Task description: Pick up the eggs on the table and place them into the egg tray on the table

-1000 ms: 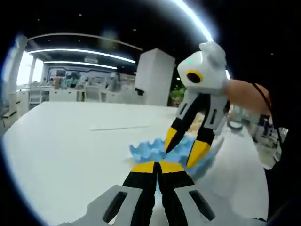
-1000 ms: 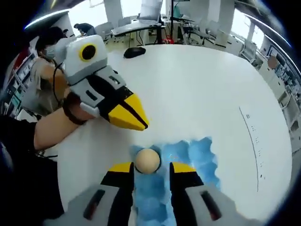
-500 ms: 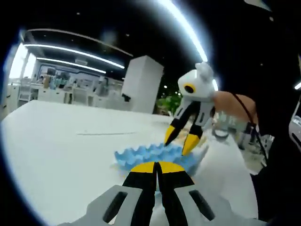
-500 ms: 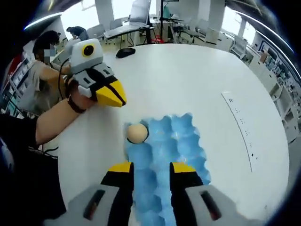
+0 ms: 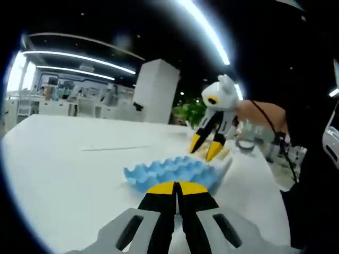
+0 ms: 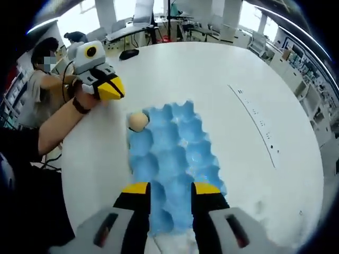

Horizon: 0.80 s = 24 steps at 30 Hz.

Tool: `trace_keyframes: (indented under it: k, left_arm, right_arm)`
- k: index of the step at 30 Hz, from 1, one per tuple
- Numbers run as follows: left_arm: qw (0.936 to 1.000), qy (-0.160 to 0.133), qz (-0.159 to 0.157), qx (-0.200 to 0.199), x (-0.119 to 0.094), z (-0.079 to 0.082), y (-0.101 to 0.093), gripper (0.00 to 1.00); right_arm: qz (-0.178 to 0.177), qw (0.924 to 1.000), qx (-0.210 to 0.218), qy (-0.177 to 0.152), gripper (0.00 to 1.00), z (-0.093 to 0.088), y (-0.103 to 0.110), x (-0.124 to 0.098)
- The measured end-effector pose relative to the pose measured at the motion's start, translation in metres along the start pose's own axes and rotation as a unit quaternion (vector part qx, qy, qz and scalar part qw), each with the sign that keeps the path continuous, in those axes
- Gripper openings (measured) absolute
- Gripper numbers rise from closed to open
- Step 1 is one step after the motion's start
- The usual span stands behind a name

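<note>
Table (image 6: 222, 79): right gripper (image 6: 170, 190) has withdrawn from egg (image 6: 137, 121).

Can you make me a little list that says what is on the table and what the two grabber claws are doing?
table: white and round
egg tray: blue, lying on the table
egg: one, sitting in a corner cup of the tray
other cups: empty as far as the right gripper view shows
right gripper: open, above the tray's near end, holding nothing
left gripper: shut, holding nothing, beside the tray
dark object: small, at the table's far edge, too small to tell what it is
</note>
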<state>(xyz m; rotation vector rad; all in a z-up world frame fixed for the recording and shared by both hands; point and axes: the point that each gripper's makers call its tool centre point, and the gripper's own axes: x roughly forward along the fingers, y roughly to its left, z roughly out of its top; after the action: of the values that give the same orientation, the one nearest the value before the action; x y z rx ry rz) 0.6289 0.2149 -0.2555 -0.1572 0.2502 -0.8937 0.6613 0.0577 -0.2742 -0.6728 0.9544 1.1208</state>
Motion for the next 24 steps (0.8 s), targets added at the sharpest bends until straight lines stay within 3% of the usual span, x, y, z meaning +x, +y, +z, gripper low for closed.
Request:
trace_keyframes:
  k: [9,24]
  left_arm:
    - [0.9989,0.038,-0.004,0.028,0.01,-0.013,-0.01,0.0]
    - [0.9995,0.024,-0.013,0.015,0.006,-0.01,-0.01,0.0]
  right_arm:
    - [-0.018,0.9993,0.03,0.014,0.31,-0.032,-0.026,-0.013]
    - [-0.057,0.9961,0.046,0.05,0.31,-0.079,-0.056,-0.031]
